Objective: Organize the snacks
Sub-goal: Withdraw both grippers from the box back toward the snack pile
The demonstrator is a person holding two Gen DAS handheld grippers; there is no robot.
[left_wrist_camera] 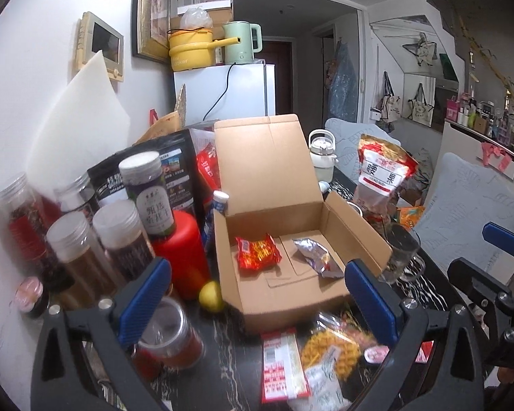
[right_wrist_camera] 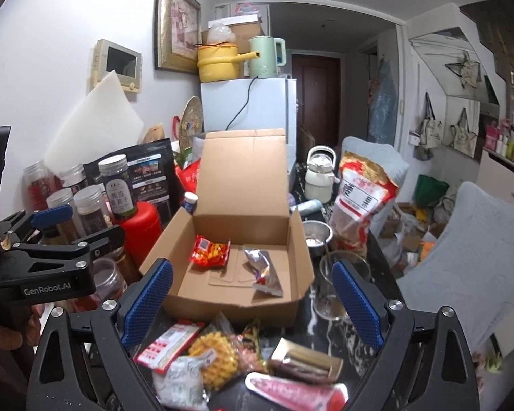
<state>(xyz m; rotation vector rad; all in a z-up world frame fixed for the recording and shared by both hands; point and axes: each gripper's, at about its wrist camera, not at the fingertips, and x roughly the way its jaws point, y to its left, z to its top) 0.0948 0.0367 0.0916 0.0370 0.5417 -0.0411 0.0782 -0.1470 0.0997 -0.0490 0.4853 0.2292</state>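
An open cardboard box (left_wrist_camera: pixel 291 291) (right_wrist_camera: pixel 236 304) stands mid-table with its lid up. Inside lie a red snack packet (left_wrist_camera: pixel 257 251) (right_wrist_camera: pixel 210 251) and a silver packet (left_wrist_camera: pixel 313 253) (right_wrist_camera: pixel 262 269). My left gripper (left_wrist_camera: pixel 257 304) hovers open and empty before the box's front wall. My right gripper (right_wrist_camera: pixel 252 303) is also open and empty, just short of the box. Loose snacks lie under the fingers: a red-and-white packet (left_wrist_camera: pixel 281 363) (right_wrist_camera: pixel 168 346), a yellow waffle packet (left_wrist_camera: pixel 329 352) (right_wrist_camera: pixel 216 356), a gold packet (right_wrist_camera: pixel 305 359) and a pink packet (right_wrist_camera: pixel 291 394).
Left of the box crowd several clear jars (left_wrist_camera: pixel 120 239), a red bottle (left_wrist_camera: pixel 181 253), a lemon (left_wrist_camera: pixel 210 296) and a tin (left_wrist_camera: pixel 169 339). To its right stand a glass mug (left_wrist_camera: pixel 402 257), a metal bowl (right_wrist_camera: pixel 315 234), a cashew bag (left_wrist_camera: pixel 382 174) and a white jug (right_wrist_camera: pixel 320 174).
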